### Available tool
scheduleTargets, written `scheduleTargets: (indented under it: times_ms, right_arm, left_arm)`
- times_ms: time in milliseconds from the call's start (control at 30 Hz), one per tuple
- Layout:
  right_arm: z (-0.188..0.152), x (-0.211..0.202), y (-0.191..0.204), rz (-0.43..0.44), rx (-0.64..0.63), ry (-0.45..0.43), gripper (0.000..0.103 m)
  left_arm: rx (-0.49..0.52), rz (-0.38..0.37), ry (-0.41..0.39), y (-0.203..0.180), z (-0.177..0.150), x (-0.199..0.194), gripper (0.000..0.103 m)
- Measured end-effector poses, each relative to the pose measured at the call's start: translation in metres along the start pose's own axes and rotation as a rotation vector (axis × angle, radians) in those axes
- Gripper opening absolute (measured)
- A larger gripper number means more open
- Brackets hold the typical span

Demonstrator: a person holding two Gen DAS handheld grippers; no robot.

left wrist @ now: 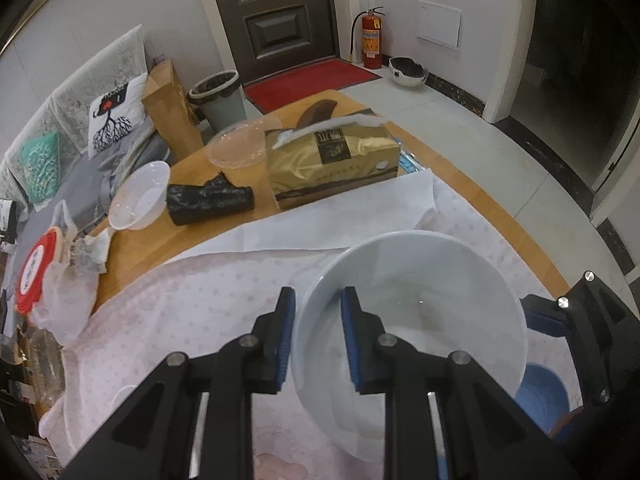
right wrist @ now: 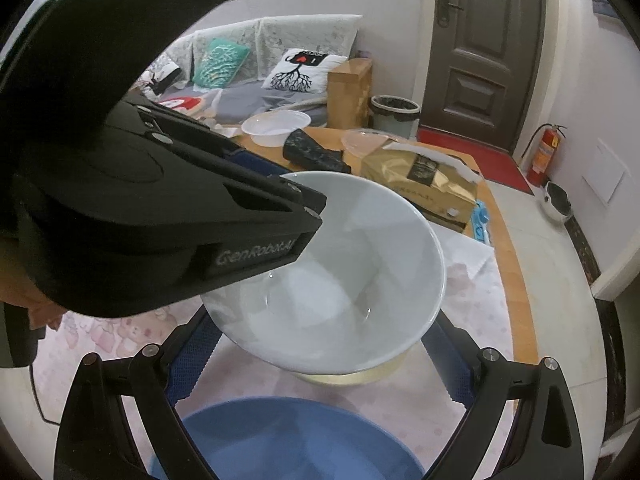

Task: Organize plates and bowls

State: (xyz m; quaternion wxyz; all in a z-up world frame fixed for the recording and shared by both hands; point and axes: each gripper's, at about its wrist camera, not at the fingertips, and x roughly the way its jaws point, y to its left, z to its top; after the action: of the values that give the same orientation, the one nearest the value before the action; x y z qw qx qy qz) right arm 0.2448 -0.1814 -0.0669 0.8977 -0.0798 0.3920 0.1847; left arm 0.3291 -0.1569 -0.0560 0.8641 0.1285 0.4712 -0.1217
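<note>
White bowl (left wrist: pixel 412 312) is clamped at its rim by the left gripper (left wrist: pixel 318 340) at lower centre; the right gripper (right wrist: pixel 320 364) is held apart; a slip is risked.

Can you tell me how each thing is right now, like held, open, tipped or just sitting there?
White bowl: tilted, its rim pinched by the left gripper.
Right gripper: open, fingers either side of the white bowl's base.
Blue bowl: upright on the pink cloth, not held.
Tissue pack: open, a tissue sticking out.
Door: shut.
Bin: lidless, lined with a bag.
</note>
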Motion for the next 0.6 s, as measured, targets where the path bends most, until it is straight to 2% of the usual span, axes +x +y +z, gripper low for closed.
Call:
scheduleTargets:
  times_ms: [600]
  right_arm:
    - [-0.010,0.027,-0.010,0.025,0.031,0.070,0.094]
  left_arm:
    - [0.017,0.001,0.040,-0.007,-0.005,0.028,0.020]
